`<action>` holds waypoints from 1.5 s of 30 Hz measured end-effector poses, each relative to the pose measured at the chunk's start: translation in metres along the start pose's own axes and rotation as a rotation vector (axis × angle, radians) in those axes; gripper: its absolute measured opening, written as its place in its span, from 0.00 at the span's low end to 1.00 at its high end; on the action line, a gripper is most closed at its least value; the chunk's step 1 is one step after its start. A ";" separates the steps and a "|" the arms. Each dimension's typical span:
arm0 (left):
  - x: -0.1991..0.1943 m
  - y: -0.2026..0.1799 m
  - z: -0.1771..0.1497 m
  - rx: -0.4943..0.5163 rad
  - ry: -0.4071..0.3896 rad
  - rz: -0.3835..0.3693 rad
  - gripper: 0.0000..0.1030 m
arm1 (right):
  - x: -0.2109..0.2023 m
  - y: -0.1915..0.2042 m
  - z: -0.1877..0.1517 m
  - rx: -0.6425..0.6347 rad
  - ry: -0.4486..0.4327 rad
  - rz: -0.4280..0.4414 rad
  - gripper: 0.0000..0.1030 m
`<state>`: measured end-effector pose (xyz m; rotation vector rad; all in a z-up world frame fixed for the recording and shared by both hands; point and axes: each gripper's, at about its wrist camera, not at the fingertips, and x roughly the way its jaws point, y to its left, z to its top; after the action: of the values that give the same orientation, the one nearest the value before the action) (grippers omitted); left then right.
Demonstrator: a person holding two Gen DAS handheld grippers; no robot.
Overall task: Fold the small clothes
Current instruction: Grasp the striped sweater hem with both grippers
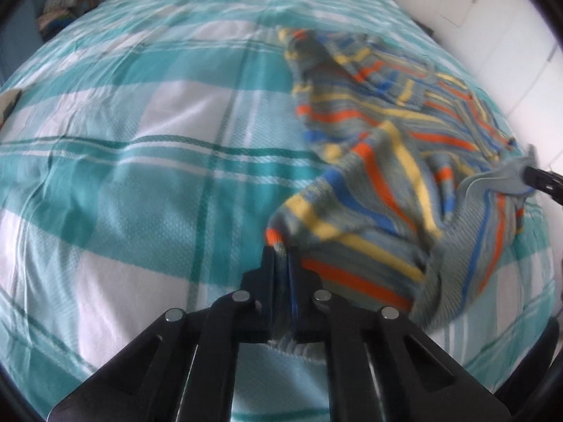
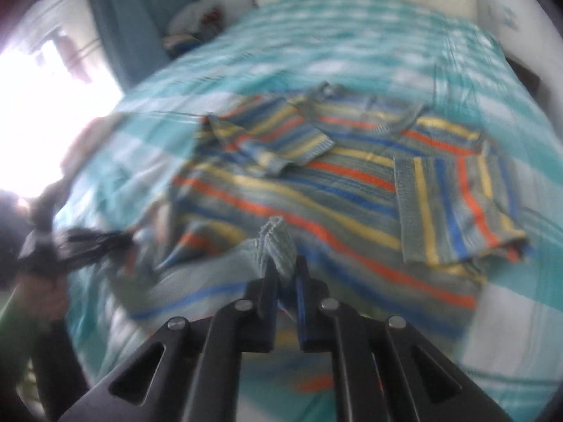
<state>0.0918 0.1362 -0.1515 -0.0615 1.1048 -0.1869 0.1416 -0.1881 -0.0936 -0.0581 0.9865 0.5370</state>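
A small grey knit sweater (image 2: 352,190) with yellow, orange and blue stripes lies on a bed with a teal and white checked cover (image 2: 352,45). Both sleeves are folded in over its body. In the right wrist view my right gripper (image 2: 285,267) is shut on the ribbed bottom hem, which bunches up between the fingers. My left gripper (image 1: 281,256) is shut on the hem's other corner, and the sweater (image 1: 380,133) rises in folds from it. Each gripper shows in the other's view: the right gripper (image 1: 527,174) at the far right, the left gripper (image 2: 105,239) at the left, blurred.
The bed cover (image 1: 140,176) spreads wide to the left of the sweater. A pile of clothes (image 2: 193,24) sits beyond the bed's far left corner, beside a teal curtain (image 2: 133,17) and a bright window (image 2: 42,112). White furniture (image 1: 492,17) stands along the right side. A green sleeve (image 2: 17,309) shows at the left.
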 end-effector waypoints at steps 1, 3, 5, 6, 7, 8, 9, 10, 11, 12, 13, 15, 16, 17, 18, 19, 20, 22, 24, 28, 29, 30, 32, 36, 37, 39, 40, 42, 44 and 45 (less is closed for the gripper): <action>-0.005 -0.001 -0.003 0.016 -0.001 -0.021 0.01 | -0.023 0.007 -0.012 -0.019 -0.022 0.020 0.08; -0.028 -0.003 -0.016 0.042 0.002 -0.089 0.01 | -0.062 0.019 -0.035 -0.041 -0.049 0.037 0.08; -0.057 -0.002 -0.030 0.061 0.007 -0.151 0.01 | -0.097 0.027 -0.061 -0.053 -0.063 0.038 0.08; -0.073 -0.003 -0.040 0.076 0.014 -0.171 0.01 | -0.114 0.029 -0.077 -0.053 -0.064 0.028 0.08; -0.086 -0.002 -0.049 0.093 0.019 -0.178 0.01 | -0.124 0.028 -0.091 -0.046 -0.059 0.022 0.08; -0.100 -0.004 -0.061 0.123 0.024 -0.176 0.01 | -0.132 0.027 -0.106 -0.033 -0.051 0.014 0.08; -0.102 -0.007 -0.068 0.145 0.032 -0.170 0.02 | -0.136 0.024 -0.121 -0.015 -0.041 -0.005 0.09; -0.102 -0.009 -0.075 0.166 0.048 -0.160 0.04 | -0.137 0.022 -0.135 0.002 -0.029 -0.031 0.11; -0.098 -0.010 -0.078 0.182 0.063 -0.140 0.05 | -0.135 0.018 -0.149 0.025 -0.011 -0.053 0.14; -0.092 -0.012 -0.085 0.207 0.080 -0.102 0.06 | -0.129 0.013 -0.163 0.060 0.022 -0.053 0.29; -0.087 -0.013 -0.089 0.218 0.088 -0.072 0.06 | -0.121 0.006 -0.176 0.106 0.057 -0.054 0.55; -0.081 -0.007 -0.093 0.195 0.097 -0.067 0.20 | -0.119 -0.006 -0.197 0.215 0.085 -0.038 0.65; -0.083 -0.005 -0.094 0.169 0.084 -0.092 0.40 | -0.121 -0.011 -0.201 0.256 0.073 -0.015 0.65; -0.085 0.000 -0.093 0.140 0.061 -0.112 0.58 | -0.127 -0.014 -0.206 0.303 0.044 0.015 0.65; -0.086 0.003 -0.092 0.116 0.029 -0.117 0.63 | -0.131 -0.016 -0.209 0.337 0.012 0.039 0.65; -0.084 0.004 -0.092 0.100 0.009 -0.110 0.66 | -0.136 -0.020 -0.212 0.374 -0.024 0.069 0.68; -0.078 0.002 -0.091 0.094 0.013 -0.096 0.66 | -0.137 -0.024 -0.214 0.417 -0.062 0.099 0.70; -0.056 -0.006 -0.093 0.098 0.055 -0.044 0.51 | -0.124 -0.033 -0.219 0.506 -0.085 0.115 0.73; -0.037 -0.018 -0.098 0.125 0.088 -0.022 0.05 | -0.094 -0.040 -0.219 0.551 -0.034 0.125 0.70; -0.046 -0.030 -0.102 0.165 0.077 -0.006 0.02 | -0.061 -0.027 -0.216 0.525 0.095 0.172 0.05; -0.062 -0.026 -0.103 0.160 0.071 -0.033 0.01 | -0.069 -0.022 -0.212 0.507 0.095 0.164 0.05; -0.073 -0.023 -0.104 0.163 0.059 -0.041 0.01 | -0.083 -0.016 -0.207 0.481 0.094 0.141 0.05; -0.089 -0.018 -0.107 0.172 0.041 -0.040 0.00 | -0.111 -0.005 -0.201 0.453 0.089 0.111 0.05; -0.069 -0.023 -0.124 0.176 0.086 0.009 0.00 | -0.116 0.004 -0.207 0.466 0.135 0.037 0.04; -0.058 -0.025 -0.130 0.174 0.104 0.026 0.00 | -0.101 0.001 -0.217 0.481 0.176 0.008 0.04; -0.046 -0.031 -0.133 0.183 0.092 0.078 0.00 | -0.069 -0.009 -0.239 0.509 0.241 -0.045 0.04; -0.048 -0.035 -0.133 0.196 0.079 0.095 0.00 | -0.062 -0.011 -0.242 0.530 0.225 -0.040 0.03; -0.053 -0.039 -0.131 0.214 0.069 0.109 0.01 | -0.066 -0.010 -0.236 0.533 0.198 -0.047 0.03; -0.054 -0.037 -0.132 0.231 0.076 0.130 0.06 | -0.068 -0.005 -0.233 0.494 0.200 -0.071 0.04; -0.058 -0.034 -0.134 0.235 0.083 0.134 0.07 | -0.067 -0.003 -0.234 0.479 0.216 -0.077 0.05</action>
<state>-0.0568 0.1191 -0.1559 0.2317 1.1590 -0.1992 -0.0680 -0.2842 -0.1708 0.2784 1.2966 0.2155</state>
